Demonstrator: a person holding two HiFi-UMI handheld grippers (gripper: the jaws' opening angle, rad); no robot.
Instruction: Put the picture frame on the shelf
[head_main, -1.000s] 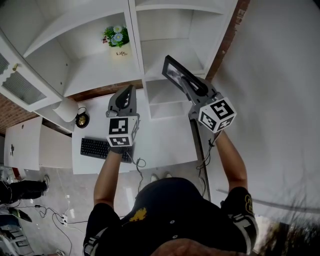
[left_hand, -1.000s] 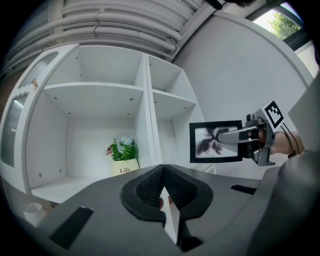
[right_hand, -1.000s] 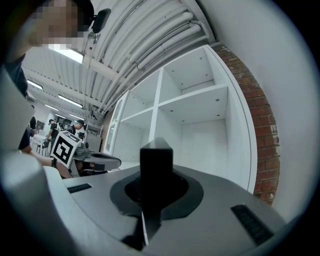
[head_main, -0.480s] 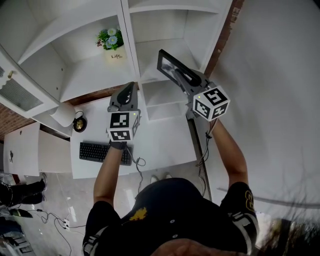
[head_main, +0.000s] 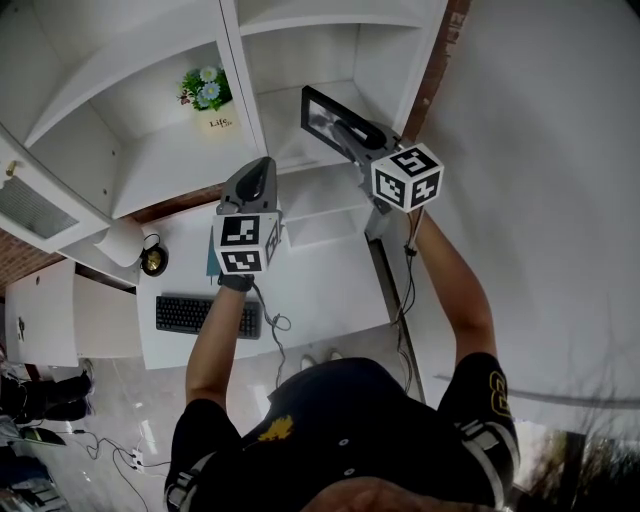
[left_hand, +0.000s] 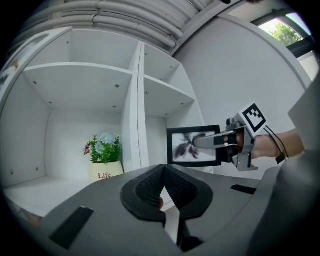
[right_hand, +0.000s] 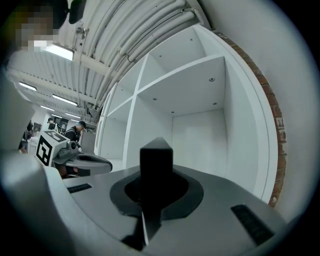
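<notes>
The picture frame is nearer the white shelf than it was a second ago. It hangs in the air in front of the right-hand compartment, clamped edge-on in the right gripper. The left gripper, jaws together and empty, hovers beside it, facing the compartment with the flower pot.

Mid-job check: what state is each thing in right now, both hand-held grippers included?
Picture frame: held upright in the air before the shelf, not yet set down.
Right hand-held gripper: shut on the picture frame.
Left hand-held gripper: shut, nothing between its jaws.
Flower pot: upright in the shelf's left compartment.
</notes>
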